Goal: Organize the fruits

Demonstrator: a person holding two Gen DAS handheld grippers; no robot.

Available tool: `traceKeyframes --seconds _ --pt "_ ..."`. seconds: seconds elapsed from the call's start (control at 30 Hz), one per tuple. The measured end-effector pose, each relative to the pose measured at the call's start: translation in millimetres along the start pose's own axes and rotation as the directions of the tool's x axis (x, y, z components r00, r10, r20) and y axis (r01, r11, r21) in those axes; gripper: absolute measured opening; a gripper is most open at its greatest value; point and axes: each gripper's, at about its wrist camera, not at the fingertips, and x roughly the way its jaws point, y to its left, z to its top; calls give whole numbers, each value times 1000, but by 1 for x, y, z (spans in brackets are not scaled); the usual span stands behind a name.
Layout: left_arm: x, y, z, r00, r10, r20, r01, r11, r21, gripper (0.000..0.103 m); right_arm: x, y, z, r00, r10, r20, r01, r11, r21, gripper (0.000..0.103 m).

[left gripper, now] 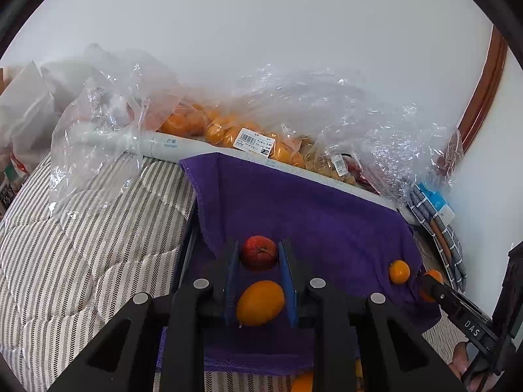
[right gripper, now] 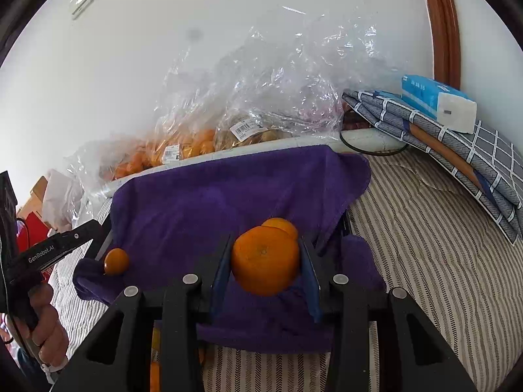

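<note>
Left wrist view: the left gripper (left gripper: 258,281) is clamped on a smooth, egg-shaped yellow-orange fruit (left gripper: 260,303), whose long axis runs slantwise across the blue pads, low at left. Beyond the tips, straight ahead, a small red apple (left gripper: 259,252) sits on the purple towel (left gripper: 310,202).

Right wrist view: the right gripper (right gripper: 266,261) is closed on a round orange (right gripper: 265,259), stem dimple towards the camera; another orange (right gripper: 282,225) lies just behind it, on the towel.

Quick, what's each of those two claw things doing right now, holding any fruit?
Left gripper: shut on a small yellow-orange fruit.
Right gripper: shut on a big orange.
</note>
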Motion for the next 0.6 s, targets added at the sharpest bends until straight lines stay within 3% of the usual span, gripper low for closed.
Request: traceKeyframes --seconds 0.17,0.6 --pt "-3 -5 -1 1000 -4 16 4 1000 25 23 9 7 -4 999 -10 -43 8 999 -48 40" --pt "9 -11 -7 999 -33 -43 34 999 29 23 23 10 -9 994 -40 -105 33 997 -71 40"
